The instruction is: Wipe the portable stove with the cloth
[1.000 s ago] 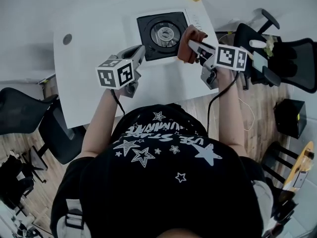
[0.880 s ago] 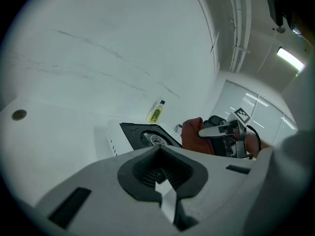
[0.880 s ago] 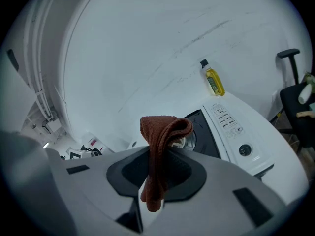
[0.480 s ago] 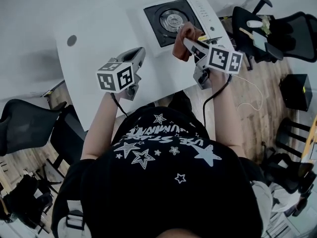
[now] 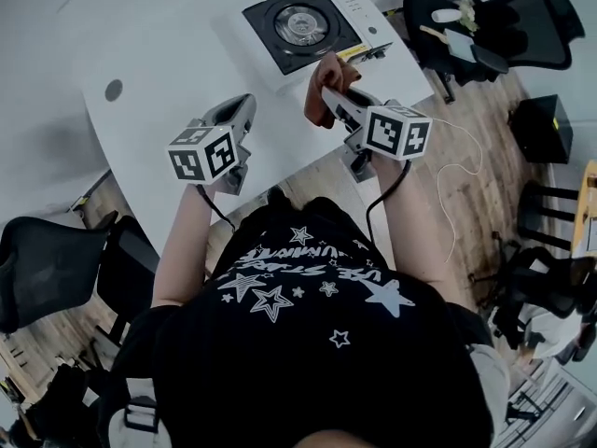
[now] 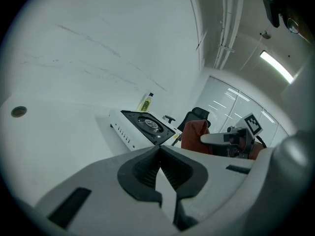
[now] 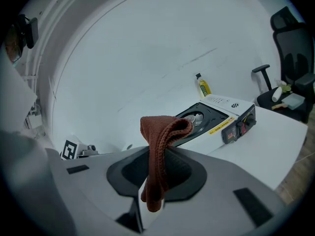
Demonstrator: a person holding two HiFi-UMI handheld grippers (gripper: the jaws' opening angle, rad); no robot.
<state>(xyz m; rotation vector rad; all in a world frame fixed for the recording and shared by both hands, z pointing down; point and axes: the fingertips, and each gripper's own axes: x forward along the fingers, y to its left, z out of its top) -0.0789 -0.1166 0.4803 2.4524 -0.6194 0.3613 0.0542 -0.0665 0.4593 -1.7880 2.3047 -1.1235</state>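
The portable stove (image 5: 298,26), white with a black burner top, sits at the far side of the white table (image 5: 168,54). My right gripper (image 5: 326,96) is shut on a rust-brown cloth (image 5: 328,75), held in the air just in front of the stove's near right corner. In the right gripper view the cloth (image 7: 160,146) hangs folded between the jaws of my right gripper (image 7: 165,154), with the stove (image 7: 211,119) beyond. My left gripper (image 5: 242,110) hovers over the table left of the cloth, shut and empty. The left gripper view shows my left gripper (image 6: 158,151), the stove (image 6: 142,124) and the cloth (image 6: 194,134).
A yellow bottle (image 7: 203,87) stands behind the stove. A round cable hole (image 5: 113,90) marks the table's left part. Black office chairs stand at the right (image 5: 494,26) and at the lower left (image 5: 47,269). A black box (image 5: 536,124) sits on the wooden floor.
My right gripper has drawn back with the cloth from the stove's right side toward the table's front edge. The left gripper stays shut and has shifted only a little.
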